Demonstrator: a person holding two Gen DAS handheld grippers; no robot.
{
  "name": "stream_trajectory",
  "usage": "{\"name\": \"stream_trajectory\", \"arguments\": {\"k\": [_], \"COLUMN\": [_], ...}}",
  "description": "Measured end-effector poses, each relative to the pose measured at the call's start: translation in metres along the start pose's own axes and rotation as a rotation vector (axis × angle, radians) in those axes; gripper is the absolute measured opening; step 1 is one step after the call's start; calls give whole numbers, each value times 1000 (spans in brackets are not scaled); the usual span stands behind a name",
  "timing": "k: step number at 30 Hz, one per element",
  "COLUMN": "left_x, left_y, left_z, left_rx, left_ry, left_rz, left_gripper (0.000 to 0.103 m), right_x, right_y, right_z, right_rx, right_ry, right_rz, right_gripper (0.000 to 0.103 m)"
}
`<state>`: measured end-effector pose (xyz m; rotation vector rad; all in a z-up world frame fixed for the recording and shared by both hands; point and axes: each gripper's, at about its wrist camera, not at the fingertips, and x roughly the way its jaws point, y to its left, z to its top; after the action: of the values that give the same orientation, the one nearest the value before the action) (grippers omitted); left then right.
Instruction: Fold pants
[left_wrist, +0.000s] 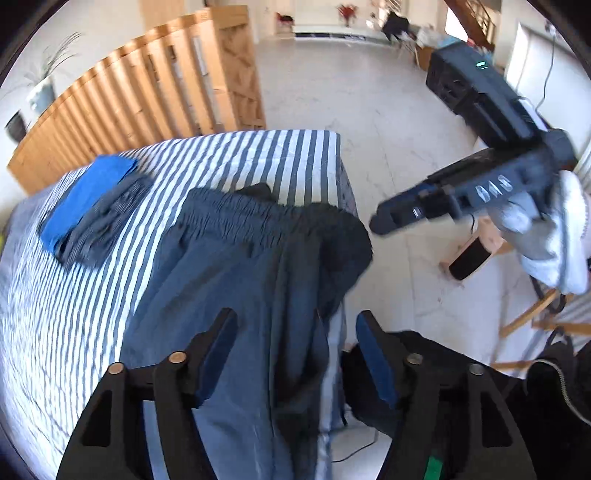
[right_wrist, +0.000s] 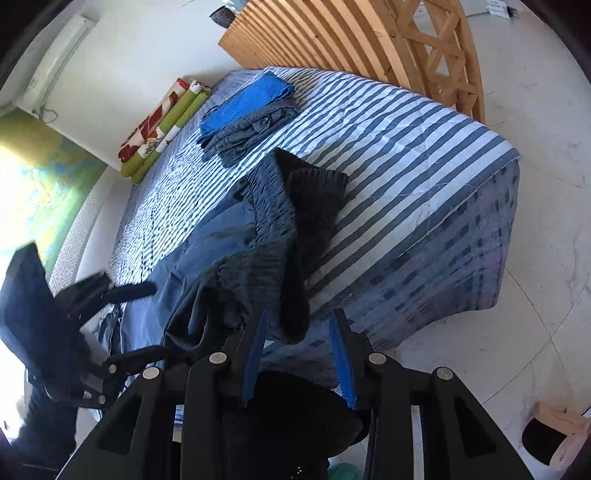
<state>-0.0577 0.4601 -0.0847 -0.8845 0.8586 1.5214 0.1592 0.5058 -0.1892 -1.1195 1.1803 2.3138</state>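
Dark blue pants (left_wrist: 236, 266) lie crumpled on the striped bed (left_wrist: 280, 155), the elastic waistband at the far end and a dark fleecy lining hanging over the bed's right edge. My left gripper (left_wrist: 295, 319) is open just above the pant legs, touching nothing. In the right wrist view the same pants (right_wrist: 236, 236) spread toward the bed corner, and my right gripper (right_wrist: 299, 326) hovers open in front of the hanging lining. The right gripper (left_wrist: 384, 221) also shows in the left wrist view, off the bed's right side in a gloved hand (left_wrist: 554, 229). The left gripper (right_wrist: 147, 321) appears open over the legs.
A folded blue cloth and a grey checked garment (left_wrist: 92, 210) lie stacked at the bed's far left (right_wrist: 251, 110). A wooden slatted railing (left_wrist: 140, 103) runs behind the bed. Patterned rolls (right_wrist: 162, 125) lie against the wall. A black case (left_wrist: 476, 92) stands on the pale floor at right.
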Motion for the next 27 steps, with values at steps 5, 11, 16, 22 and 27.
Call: {"name": "stream_trajectory", "arguments": {"k": [5, 11, 16, 22, 27], "left_x": [55, 18, -59, -116, -100], "left_y": [13, 55, 123, 163, 155], "left_z": [36, 34, 22, 13, 9], "left_rx": [-52, -223, -410, -457, -403], "left_ry": [85, -34, -201, -302, -257], "left_rz": [-96, -107, -14, 43, 48], "left_gripper": [30, 5, 5, 4, 5], "right_x": [20, 3, 7, 76, 140], "right_y": [17, 4, 18, 80, 95], "right_z": [2, 8, 27, 74, 133], "right_rx": [-71, -61, -135, -243, -117], "right_ry": [34, -19, -10, 60, 16], "right_rz": [9, 31, 66, 181, 150], "right_gripper": [19, 18, 18, 18, 15]}}
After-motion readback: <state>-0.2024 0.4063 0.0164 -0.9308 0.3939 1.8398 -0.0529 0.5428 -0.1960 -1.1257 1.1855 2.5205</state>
